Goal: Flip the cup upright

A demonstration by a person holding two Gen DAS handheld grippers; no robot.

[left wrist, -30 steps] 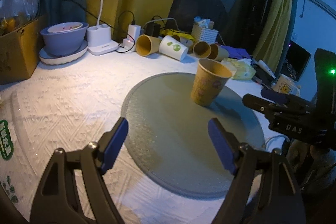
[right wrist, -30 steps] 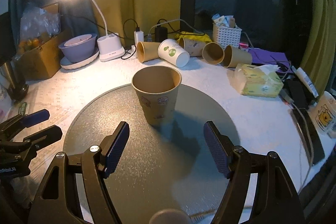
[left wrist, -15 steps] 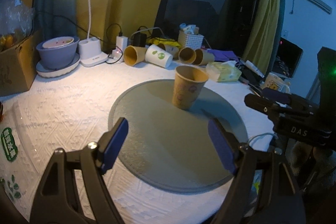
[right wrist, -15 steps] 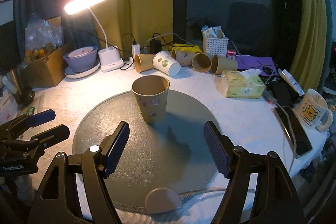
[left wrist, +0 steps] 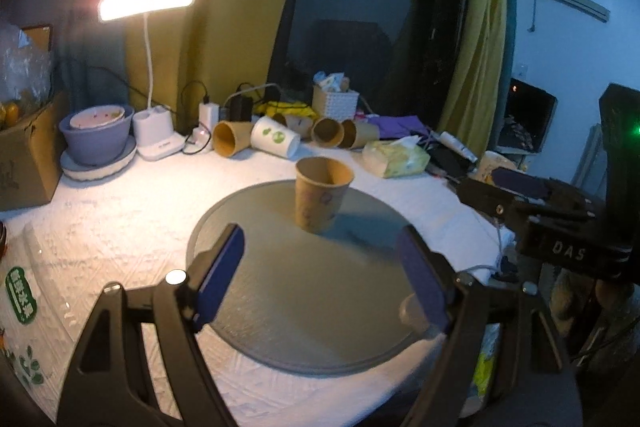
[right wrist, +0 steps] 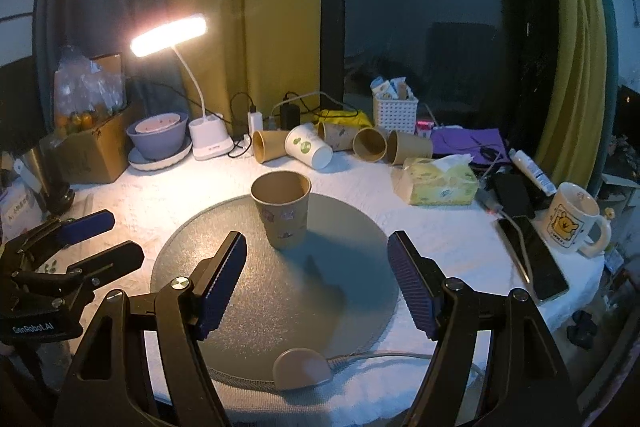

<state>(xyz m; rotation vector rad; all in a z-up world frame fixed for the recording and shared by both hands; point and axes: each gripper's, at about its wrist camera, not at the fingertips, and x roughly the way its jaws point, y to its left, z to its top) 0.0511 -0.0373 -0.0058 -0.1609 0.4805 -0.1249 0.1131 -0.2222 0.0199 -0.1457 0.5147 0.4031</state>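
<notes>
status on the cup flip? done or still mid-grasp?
Looks done: the brown paper cup stands upright, mouth up, on the round grey mat, and nothing touches it. In hand: nothing. The right gripper and the left gripper are both open and empty, short of the cup. Left: nothing for this cup, as far as I can tell; several other cups lie on their sides at the back.

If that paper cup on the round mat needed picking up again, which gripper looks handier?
Probably the right gripper: the cup stands upright just ahead, nearly centred between its open fingers. From the left gripper, also open, the cup looks farther off.
</notes>
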